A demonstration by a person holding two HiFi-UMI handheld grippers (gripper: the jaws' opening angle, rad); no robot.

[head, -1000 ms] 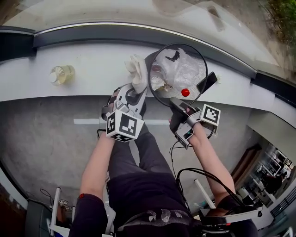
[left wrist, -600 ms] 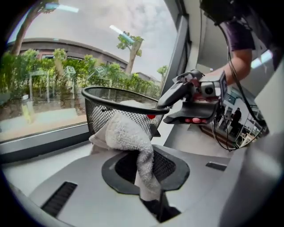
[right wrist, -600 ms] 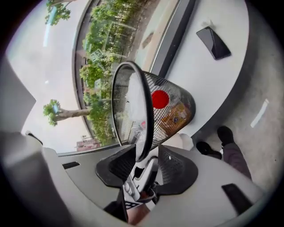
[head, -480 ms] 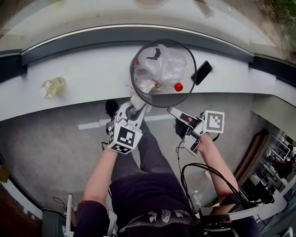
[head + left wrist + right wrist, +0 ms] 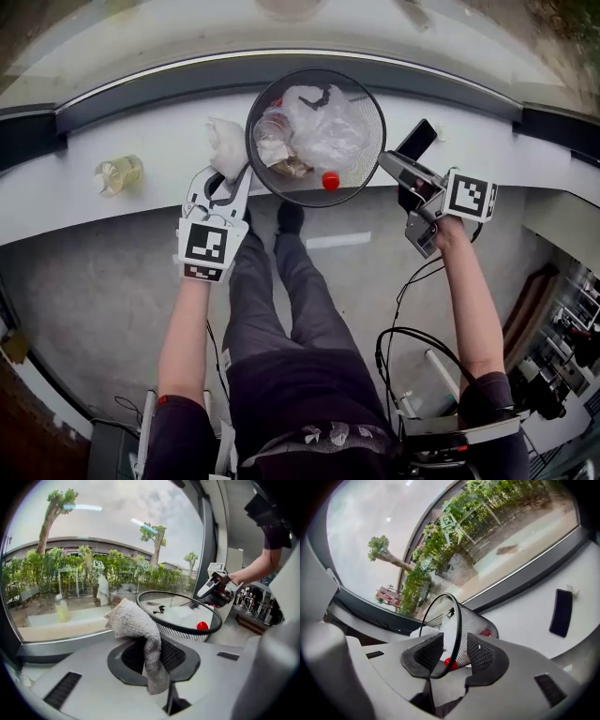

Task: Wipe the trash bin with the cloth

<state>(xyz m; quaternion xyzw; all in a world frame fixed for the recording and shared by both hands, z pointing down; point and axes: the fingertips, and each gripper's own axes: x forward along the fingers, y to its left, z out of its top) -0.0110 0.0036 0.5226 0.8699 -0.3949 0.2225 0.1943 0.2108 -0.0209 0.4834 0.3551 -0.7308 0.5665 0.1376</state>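
- White window-ledge surface below curved glass.
- Left claw — jaws closed on the pale cloth, which is bunched just beside the trash bin at its left outer wall.
- Right claw — jaws apart and just been opening; the bin's rim stands between them, unclamped.
- Bin sits on the surface with litter inside; phone lies near its right.

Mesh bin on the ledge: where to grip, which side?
On the trash bin, pinch the thin mesh wall at the rim, one pad inside, one outside, from the person's right: the cloth is at its left, and the round body looks too wide to span.
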